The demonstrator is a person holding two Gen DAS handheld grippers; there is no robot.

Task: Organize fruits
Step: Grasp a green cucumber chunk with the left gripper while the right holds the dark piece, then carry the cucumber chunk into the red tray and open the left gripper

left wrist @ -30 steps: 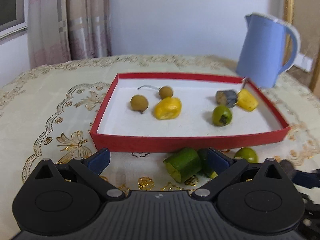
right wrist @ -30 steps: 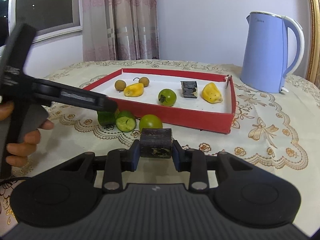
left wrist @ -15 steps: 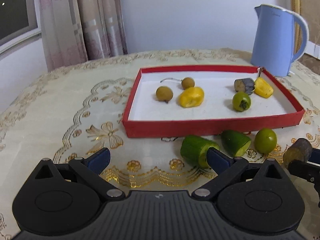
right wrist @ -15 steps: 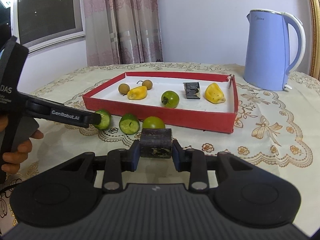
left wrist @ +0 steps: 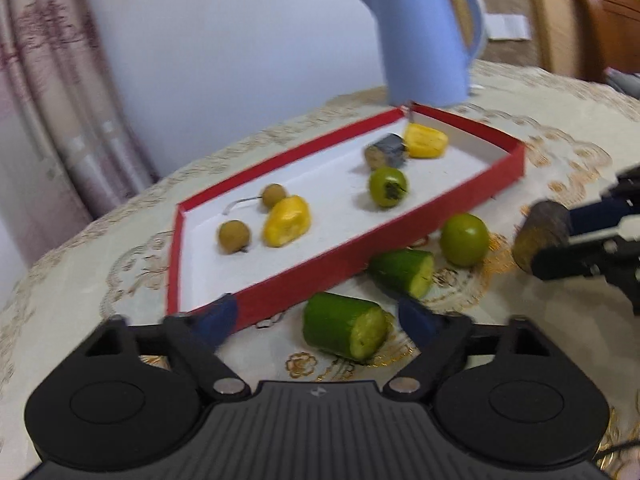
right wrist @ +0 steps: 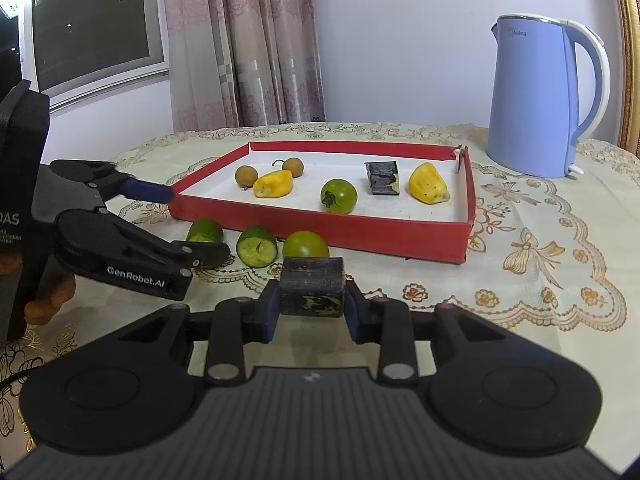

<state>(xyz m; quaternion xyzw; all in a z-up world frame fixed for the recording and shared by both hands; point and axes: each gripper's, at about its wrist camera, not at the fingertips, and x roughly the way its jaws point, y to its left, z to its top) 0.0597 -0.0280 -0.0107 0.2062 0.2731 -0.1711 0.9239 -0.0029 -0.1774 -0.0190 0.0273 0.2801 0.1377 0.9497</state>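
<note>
A red tray (right wrist: 320,232) holds two brown longans, two yellow pieces, a green tomato (right wrist: 339,195) and a dark block. In front of it on the cloth lie two cucumber pieces (left wrist: 402,272) and a second green tomato (left wrist: 464,240). My left gripper (left wrist: 318,318) is tilted and its jaws are closing around the nearer cucumber piece (left wrist: 344,330). That piece sits between the pads, with a gap still showing on its left side. My right gripper (right wrist: 311,312) is shut on a dark brown block (right wrist: 311,286), held above the cloth, right of the loose fruit.
A blue kettle (right wrist: 536,100) stands behind the tray's far right corner. The table has a cream embroidered cloth (right wrist: 540,240). A hand (right wrist: 48,292) holds the left gripper at the left edge. Curtains and a window are behind; a wooden chair (left wrist: 608,28) is at the far right.
The left gripper has rolled, so its view is now tilted, and its jaws have narrowed around the near cucumber piece. The right gripper and its block have stayed put.
</note>
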